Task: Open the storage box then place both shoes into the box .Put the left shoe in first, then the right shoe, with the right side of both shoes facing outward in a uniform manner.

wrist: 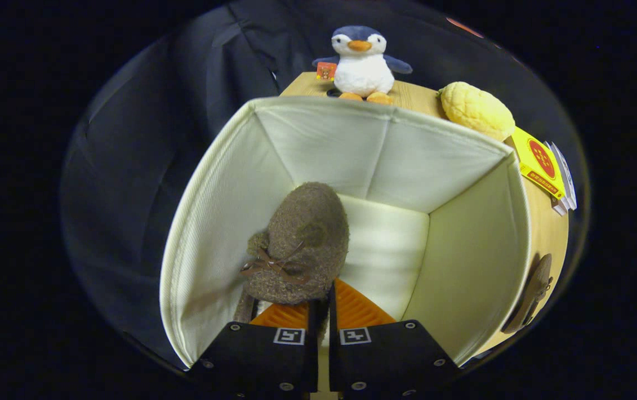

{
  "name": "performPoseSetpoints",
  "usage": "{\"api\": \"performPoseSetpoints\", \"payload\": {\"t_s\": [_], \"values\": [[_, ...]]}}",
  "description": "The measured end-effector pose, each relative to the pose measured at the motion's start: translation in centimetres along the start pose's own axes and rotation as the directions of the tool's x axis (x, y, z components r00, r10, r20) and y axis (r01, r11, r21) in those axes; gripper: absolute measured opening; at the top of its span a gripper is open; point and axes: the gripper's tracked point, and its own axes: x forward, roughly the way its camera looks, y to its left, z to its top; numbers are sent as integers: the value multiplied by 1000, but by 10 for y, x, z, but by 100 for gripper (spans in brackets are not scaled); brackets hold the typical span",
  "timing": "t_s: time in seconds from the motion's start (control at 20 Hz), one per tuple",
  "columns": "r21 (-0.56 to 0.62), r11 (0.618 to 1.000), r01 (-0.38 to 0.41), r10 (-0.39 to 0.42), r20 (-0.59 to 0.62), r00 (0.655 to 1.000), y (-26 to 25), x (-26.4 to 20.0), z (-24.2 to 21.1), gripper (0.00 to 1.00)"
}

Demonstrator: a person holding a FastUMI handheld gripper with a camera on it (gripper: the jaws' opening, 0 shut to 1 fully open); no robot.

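brown shoe [299, 244] (heel hidden) between fingers [274, 315]

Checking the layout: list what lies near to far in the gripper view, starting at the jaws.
Gripper, jaws shut on the brown shoe → box far wall → penguin on the shelf beyond.

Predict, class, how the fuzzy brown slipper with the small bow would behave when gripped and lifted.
The fuzzy brown slipper, pinched by the gripper inside the cream fabric box, probably feels light. Its woolly upper likely squashes and sags. The fuzz should resist slipping.
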Motion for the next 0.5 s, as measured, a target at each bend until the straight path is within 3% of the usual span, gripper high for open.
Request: {"api": "performPoseSetpoints", "payload": {"t_s": [0.25,0.5], "values": [[-35,995,-89,88,-10,996,3,-18,-7,16],[-7,962,-272,272,21,962,10,-73,-16,41]]}}
